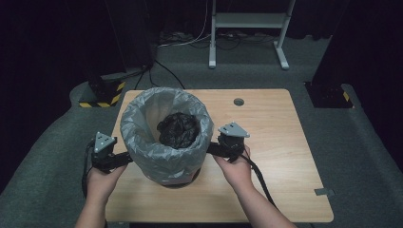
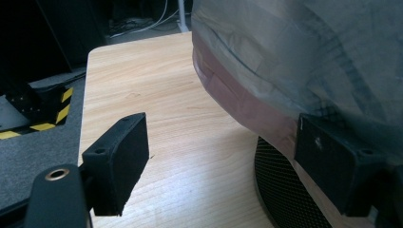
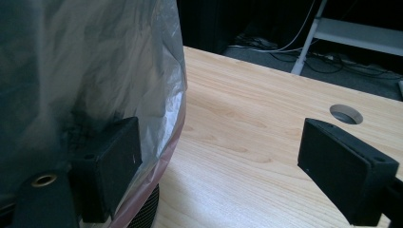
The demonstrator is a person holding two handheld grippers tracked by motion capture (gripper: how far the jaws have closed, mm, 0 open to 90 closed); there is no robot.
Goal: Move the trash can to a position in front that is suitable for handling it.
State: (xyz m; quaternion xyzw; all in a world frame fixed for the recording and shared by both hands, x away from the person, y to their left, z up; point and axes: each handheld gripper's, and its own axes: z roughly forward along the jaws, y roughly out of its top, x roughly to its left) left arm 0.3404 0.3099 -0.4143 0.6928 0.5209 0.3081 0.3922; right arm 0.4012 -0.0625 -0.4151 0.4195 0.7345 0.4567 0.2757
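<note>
Forearms come in from the bottom of the high view, and each hand carries a gripper. Left hand point(image 1: 100, 183) has the left gripper point(image 1: 124, 159) pushed in at the near-left side of the bin point(image 1: 178, 180); right hand point(image 1: 235, 168) has the right gripper point(image 1: 211, 148) at the bin's right side.

From the left gripper view, the claw point(image 2: 223, 164) stands wide apart, one jaw over bare wood, the other right against the grey liner bag point(image 2: 304, 52) just above the dark mesh base point(image 2: 280, 190). Nothing is clamped. From the right gripper view, same story: the claw point(image 3: 228, 171) is spread apart, one jaw pressed to the crinkled plastic, the other out over the table point(image 3: 247, 142).

Moving up, the bin stands upright on the near-left half of the wooden table point(image 1: 266, 142), its liner folded over the rim. Down inside sits a crumpled black bag point(image 1: 178, 129).

Beyond it, a round cable hole point(image 1: 238, 101) sits near the table's far edge. Farther still, a white frame stand point(image 1: 249, 28) and loose cables point(image 1: 190, 40) lie on the grey floor.
</note>
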